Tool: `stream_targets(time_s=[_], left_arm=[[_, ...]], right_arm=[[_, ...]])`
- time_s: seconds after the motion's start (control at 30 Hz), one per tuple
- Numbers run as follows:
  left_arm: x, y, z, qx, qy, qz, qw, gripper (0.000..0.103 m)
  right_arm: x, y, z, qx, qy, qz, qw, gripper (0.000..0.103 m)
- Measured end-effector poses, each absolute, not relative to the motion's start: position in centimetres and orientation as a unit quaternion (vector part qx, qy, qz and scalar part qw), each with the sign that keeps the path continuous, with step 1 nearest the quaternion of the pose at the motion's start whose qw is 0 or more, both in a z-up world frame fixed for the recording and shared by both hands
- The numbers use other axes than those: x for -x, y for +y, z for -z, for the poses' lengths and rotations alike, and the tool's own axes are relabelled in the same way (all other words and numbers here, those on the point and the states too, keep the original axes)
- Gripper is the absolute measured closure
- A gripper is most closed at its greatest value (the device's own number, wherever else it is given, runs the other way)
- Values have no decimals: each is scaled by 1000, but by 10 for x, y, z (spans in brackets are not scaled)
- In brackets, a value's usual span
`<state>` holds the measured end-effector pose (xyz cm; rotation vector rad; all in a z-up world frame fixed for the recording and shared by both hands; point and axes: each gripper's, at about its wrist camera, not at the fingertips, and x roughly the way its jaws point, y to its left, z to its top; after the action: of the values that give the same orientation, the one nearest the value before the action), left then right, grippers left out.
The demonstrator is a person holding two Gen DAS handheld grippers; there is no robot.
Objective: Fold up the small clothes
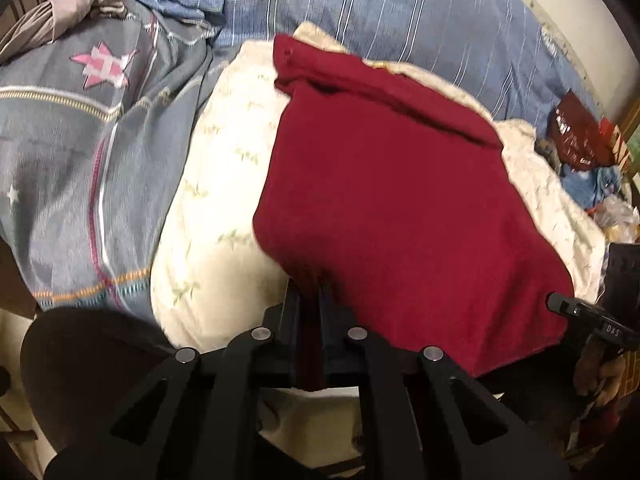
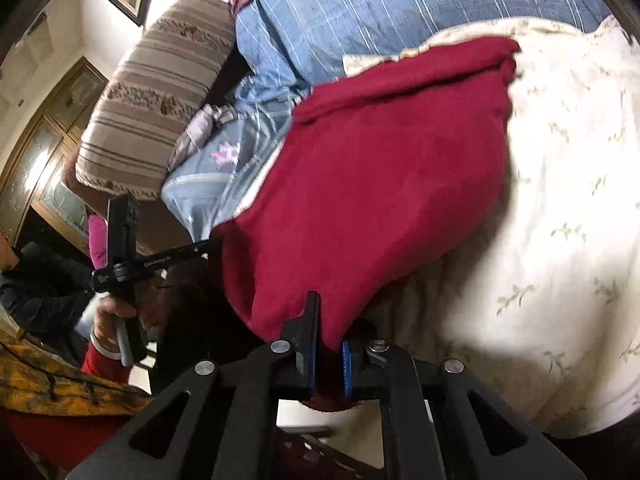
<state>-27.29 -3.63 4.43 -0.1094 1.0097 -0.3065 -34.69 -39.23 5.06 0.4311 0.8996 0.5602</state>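
A dark red garment (image 1: 392, 208) lies spread over a cream floral cushion (image 1: 216, 208) on a bed. My left gripper (image 1: 310, 300) is shut on the garment's near left corner. My right gripper (image 2: 328, 344) is shut on the near right corner of the same red garment (image 2: 380, 184). Its body shows at the right edge of the left wrist view (image 1: 588, 316). The left gripper's body shows at the left of the right wrist view (image 2: 124, 264). The far edge of the garment is folded over.
A blue striped sheet (image 1: 400, 8) covers the bed behind. A grey quilt with a pink star (image 1: 80, 128) lies left. A striped brown pillow (image 2: 156, 96) sits far left. Packets and clutter (image 1: 580, 140) lie at the right edge.
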Motion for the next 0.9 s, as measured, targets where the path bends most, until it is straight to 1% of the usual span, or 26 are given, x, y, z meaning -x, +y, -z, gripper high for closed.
stream_targets(time_s=[0.27, 0.5, 0.7, 0.8, 0.9], left_arm=[[250, -37, -64, 61, 444, 140, 883, 98], [236, -28, -75, 89, 419, 129, 894, 98], [220, -31, -78, 98, 408, 130, 898, 98], [214, -38, -83, 86, 396, 122, 906, 98], [211, -37, -90, 90, 384, 120, 911, 98]], right_arm=[[333, -395, -74, -236, 367, -254, 863, 95], [326, -406, -81, -250, 346, -233, 874, 96], [319, -407, -88, -214, 341, -194, 895, 96], [315, -402, -97, -177, 327, -162, 914, 96], [313, -402, -104, -164, 313, -146, 924, 96]])
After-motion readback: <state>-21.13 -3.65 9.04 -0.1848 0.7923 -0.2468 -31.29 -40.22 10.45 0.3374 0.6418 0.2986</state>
